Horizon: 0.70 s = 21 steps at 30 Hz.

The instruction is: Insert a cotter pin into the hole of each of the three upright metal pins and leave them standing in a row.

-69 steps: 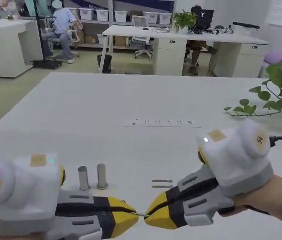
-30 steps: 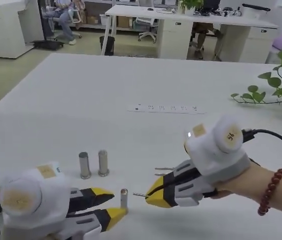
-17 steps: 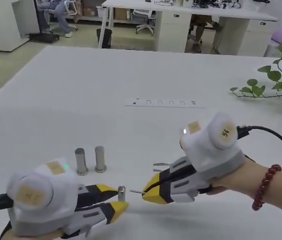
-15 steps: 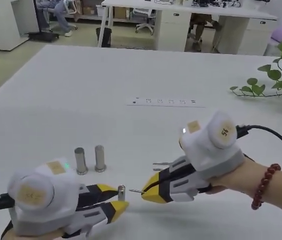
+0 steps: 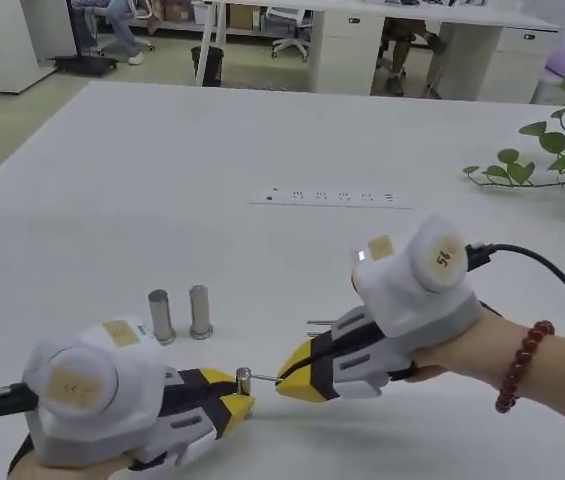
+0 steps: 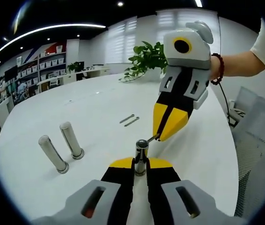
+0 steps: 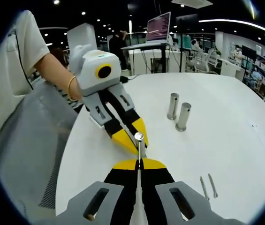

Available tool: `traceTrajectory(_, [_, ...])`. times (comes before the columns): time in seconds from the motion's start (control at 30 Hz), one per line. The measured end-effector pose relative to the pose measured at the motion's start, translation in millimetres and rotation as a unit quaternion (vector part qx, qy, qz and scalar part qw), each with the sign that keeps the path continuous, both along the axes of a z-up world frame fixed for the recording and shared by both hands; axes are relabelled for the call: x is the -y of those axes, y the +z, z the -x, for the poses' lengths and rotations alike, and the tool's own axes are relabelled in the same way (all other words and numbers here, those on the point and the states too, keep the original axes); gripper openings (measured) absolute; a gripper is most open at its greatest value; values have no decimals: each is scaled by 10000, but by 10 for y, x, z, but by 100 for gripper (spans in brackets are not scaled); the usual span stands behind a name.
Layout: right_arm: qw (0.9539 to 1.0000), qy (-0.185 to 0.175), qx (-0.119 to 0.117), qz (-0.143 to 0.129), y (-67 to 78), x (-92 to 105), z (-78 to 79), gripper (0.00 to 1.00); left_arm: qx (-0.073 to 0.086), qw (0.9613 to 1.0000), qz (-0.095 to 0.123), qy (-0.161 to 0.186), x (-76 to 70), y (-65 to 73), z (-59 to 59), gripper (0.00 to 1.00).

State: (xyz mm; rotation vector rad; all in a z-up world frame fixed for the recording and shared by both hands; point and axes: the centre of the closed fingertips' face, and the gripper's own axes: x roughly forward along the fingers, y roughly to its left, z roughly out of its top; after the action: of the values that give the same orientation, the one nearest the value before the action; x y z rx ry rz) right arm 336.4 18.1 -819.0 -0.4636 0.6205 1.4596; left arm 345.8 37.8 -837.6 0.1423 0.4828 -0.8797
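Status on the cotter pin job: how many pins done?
Done: none visibly; two upright grey metal pins stand side by side without cotters. In hand: left gripper clamps the third upright metal pin; right gripper holds a thin silver cotter pin at its top hole. Left: finish this one, then use two loose cotter pins.

Held pin (image 5: 244, 379): clamped upright between the left gripper (image 5: 243, 392) jaws.
Cotter (image 5: 263, 378): gripped in the right gripper (image 5: 284, 378), its tip met with the held pin's top from the right.
Pin pair (image 5: 200, 312): stood side by side on the table (image 5: 162, 180), behind-left of the held pin.
Spare cotters (image 6: 127, 118): laid behind the right gripper.
Strip (image 5: 328, 197): laid mid-table, farther back.
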Motion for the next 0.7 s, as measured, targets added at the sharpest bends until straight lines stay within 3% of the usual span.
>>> traceTrajectory(0.7, [9995,152,196,217,-3,-87,-6,3,44,9999,58,82,51,4,12,7])
